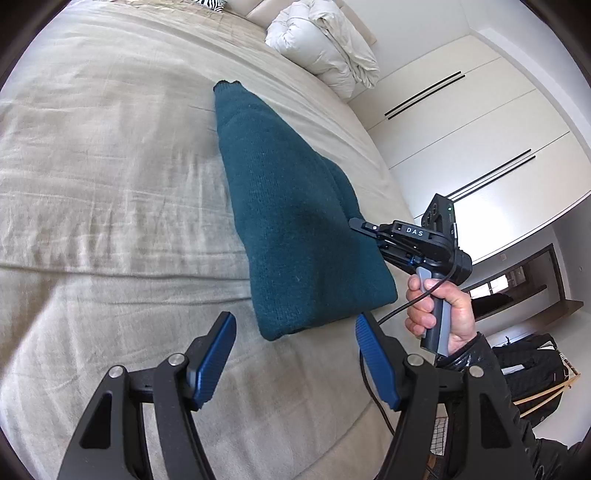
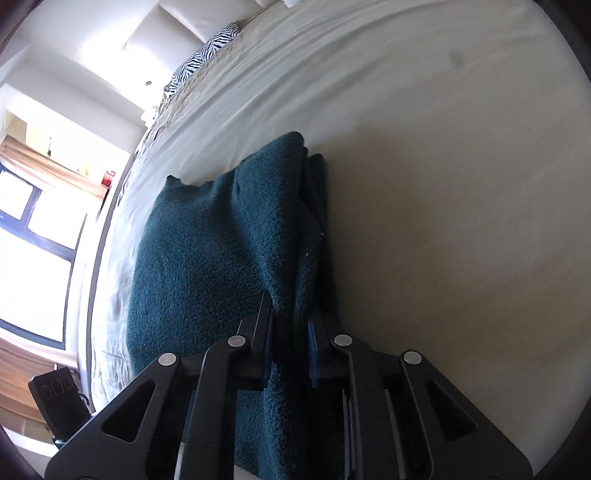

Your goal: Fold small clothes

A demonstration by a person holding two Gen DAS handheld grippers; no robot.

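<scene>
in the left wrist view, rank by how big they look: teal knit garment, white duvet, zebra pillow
1. teal knit garment
2. white duvet, farther off, so true size unsure
3. zebra pillow, only a sliver shows

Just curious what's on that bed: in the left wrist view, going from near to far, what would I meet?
Open blue-padded tongs → folded teal sweater → white duvet.

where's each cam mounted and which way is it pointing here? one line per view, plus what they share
Left wrist: on the left claw, looking down over the bed at the teal knit garment; shows its open blue pads, the right claw and the hand gripping its handle.
Right wrist: on the right claw, looking down along the garment pinched between its fingers.
Shared: garment, bed, zebra-print pillow.
</scene>
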